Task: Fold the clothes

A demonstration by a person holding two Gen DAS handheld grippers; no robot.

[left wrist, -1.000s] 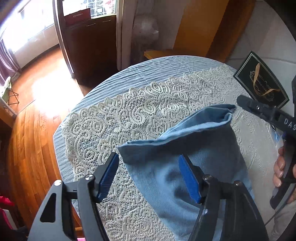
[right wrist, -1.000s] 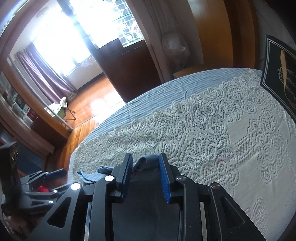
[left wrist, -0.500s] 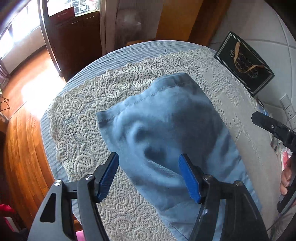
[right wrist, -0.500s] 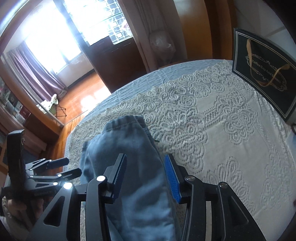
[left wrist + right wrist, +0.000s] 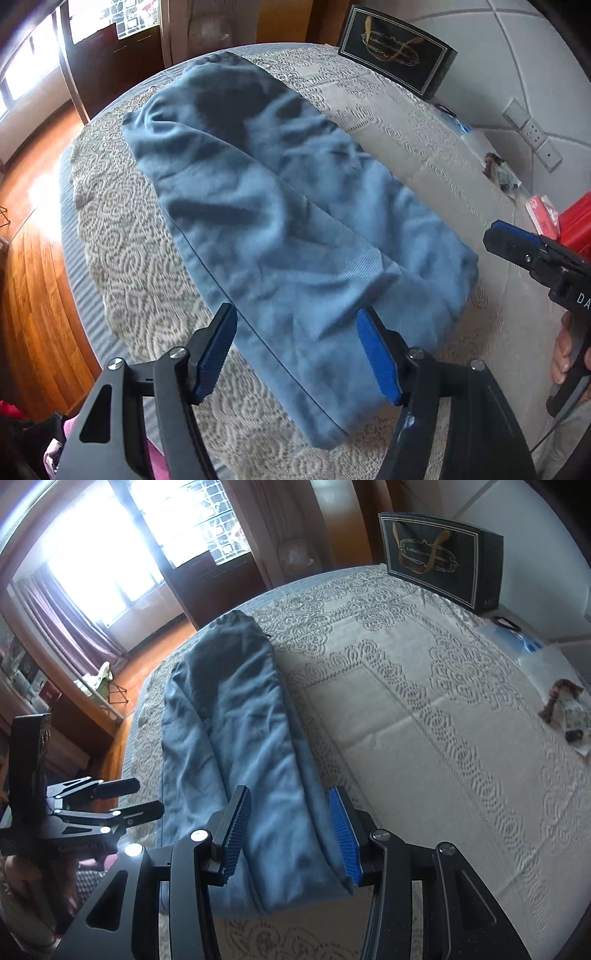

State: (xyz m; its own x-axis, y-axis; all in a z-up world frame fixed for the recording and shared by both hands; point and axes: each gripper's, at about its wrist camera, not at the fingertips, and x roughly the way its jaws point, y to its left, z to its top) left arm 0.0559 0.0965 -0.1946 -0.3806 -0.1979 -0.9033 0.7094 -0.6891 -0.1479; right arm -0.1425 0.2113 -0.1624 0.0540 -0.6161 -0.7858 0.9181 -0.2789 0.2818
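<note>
A blue garment (image 5: 280, 221) lies stretched out, folded lengthwise, across the lace-covered round table (image 5: 424, 162), its far end near the table's far edge. My left gripper (image 5: 297, 347) hovers open over the garment's near end; its blue pads do not press the cloth. In the right wrist view the garment (image 5: 236, 716) runs away from my right gripper (image 5: 290, 827), which is open above the near end. Each gripper shows in the other's view, clear of the cloth: the right gripper (image 5: 517, 247) off its right edge, the left gripper (image 5: 110, 801) off its left edge.
A black gift bag (image 5: 439, 557) stands at the table's far right by the wall. Small items (image 5: 565, 709), a blue packet (image 5: 517, 638) and a red box (image 5: 576, 225) lie along the right side. Wooden floor (image 5: 33, 258) lies beyond the left edge.
The garment was bunched at the grippers and now lies spread lengthwise toward the far edge. The right gripper has let go of the cloth. Both grippers have pulled back to its near end.
</note>
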